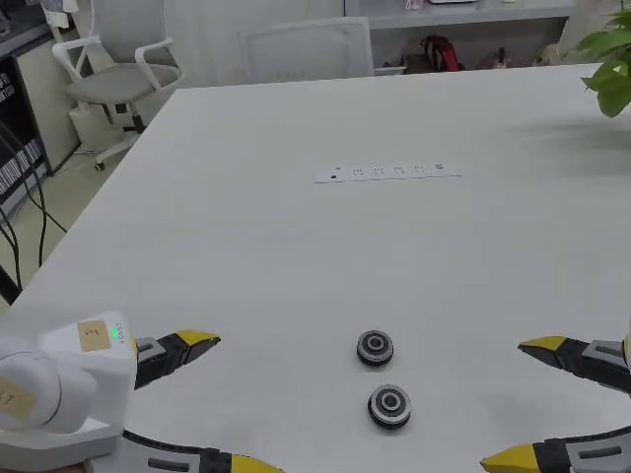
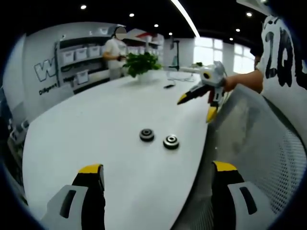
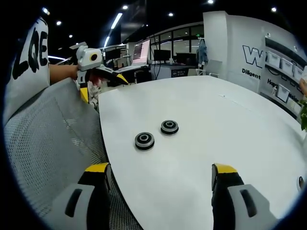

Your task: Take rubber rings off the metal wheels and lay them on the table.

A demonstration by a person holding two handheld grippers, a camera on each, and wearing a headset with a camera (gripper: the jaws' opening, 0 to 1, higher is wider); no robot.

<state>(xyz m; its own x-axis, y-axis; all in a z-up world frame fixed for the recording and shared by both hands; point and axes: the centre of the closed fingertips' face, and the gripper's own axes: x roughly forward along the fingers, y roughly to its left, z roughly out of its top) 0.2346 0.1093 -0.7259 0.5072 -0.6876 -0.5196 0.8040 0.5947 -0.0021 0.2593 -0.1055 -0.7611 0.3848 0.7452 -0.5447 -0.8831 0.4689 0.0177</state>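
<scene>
The white table (image 1: 296, 246) is the largest thing in the head view, and a socket strip (image 1: 387, 172) is set flush in its top; every place below is given from that strip. An office chair (image 1: 113, 84) stands off the table's edge, to the left of the strip and beyond it.

On the person's side of the strip and well apart from it, the left gripper (image 1: 225, 402) hangs low on the left and the right gripper (image 1: 525, 402) low on the right. Both have their yellow-tipped jaws spread wide with nothing between them.

Between the two grippers, almost straight toward the person from the strip, two metal wheels lie flat. The far wheel (image 1: 375, 348) is nearer the strip. The near wheel (image 1: 389, 406) lies just beside it without touching, closer to the table's edge. Each wears its dark rubber ring (image 1: 388, 423), so no ring is off yet.

The step in hand looks like the approach to a first wheel. The wheels lie loose on a smooth top and would likely skid if pushed from one side. It seems best for one gripper to clamp the metal body while the other narrows its jaws, catches the ring at a single spot and peels it over the rim. The ring can then go on bare table toward the strip.
</scene>
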